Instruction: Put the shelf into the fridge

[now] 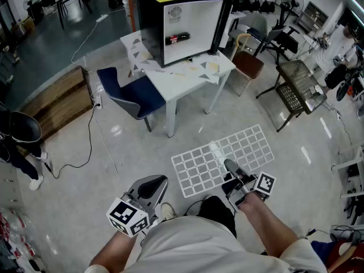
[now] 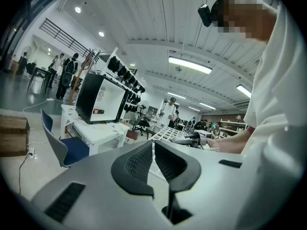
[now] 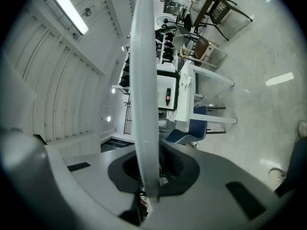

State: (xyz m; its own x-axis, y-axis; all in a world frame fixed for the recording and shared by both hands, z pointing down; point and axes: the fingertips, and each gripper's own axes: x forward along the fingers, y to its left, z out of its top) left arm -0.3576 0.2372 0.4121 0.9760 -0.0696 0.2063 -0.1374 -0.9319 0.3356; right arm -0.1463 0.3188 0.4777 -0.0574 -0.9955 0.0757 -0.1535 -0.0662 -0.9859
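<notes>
Shelf (image 1: 219, 158), a white grid, lies about flat, its long axis running crosswise in the head view. The right gripper (image 1: 233, 172) clamps its near edge, and the left gripper (image 1: 152, 187) is closed and empty.

A white grid shelf (image 1: 219, 158) is held flat over the floor, gripped at its near edge by the right gripper (image 1: 232, 169). Beyond it, a black fridge (image 1: 170, 21) is seen open on the white counter (image 1: 187, 78).

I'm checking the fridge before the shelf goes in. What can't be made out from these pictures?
Fridge interior, any shelf supports: head view, too small.
Dark item inside the fridge: head view, too small to name.
Shelf near edge: head view, hidden by the right hand-held gripper.
Shelf grid: right gripper view, seen edge-on, top cut off by the frame.
</notes>
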